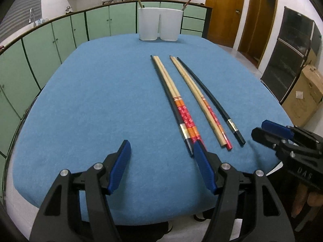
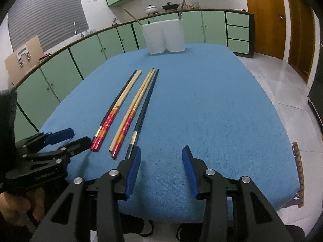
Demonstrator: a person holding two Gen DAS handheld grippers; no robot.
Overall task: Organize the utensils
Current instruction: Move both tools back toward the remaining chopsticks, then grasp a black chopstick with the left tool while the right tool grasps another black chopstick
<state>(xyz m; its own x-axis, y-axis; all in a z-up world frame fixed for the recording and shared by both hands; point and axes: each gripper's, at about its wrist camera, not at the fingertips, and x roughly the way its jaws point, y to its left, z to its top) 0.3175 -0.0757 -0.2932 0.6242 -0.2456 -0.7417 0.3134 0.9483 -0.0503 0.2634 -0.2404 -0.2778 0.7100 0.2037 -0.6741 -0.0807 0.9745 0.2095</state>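
Several chopsticks lie lengthwise on the blue cloth: red-handled bamboo ones (image 1: 182,109) (image 2: 110,119), plain bamboo ones (image 1: 193,98) (image 2: 129,111) and black ones (image 1: 214,102) (image 2: 141,115). A white two-compartment holder (image 1: 159,24) (image 2: 164,36) stands at the table's far edge with a chopstick in each side. My left gripper (image 1: 161,147) is open and empty, its right finger by the near ends of the left chopstick group. My right gripper (image 2: 161,151) is open and empty, just right of the black chopstick's near end.
The table is covered by a blue cloth (image 1: 101,100) (image 2: 212,111). Green kitchen cabinets (image 1: 50,40) run behind and to the left. A wooden door (image 2: 264,16) and tiled floor lie to the right. A cardboard box (image 1: 306,94) stands on the floor.
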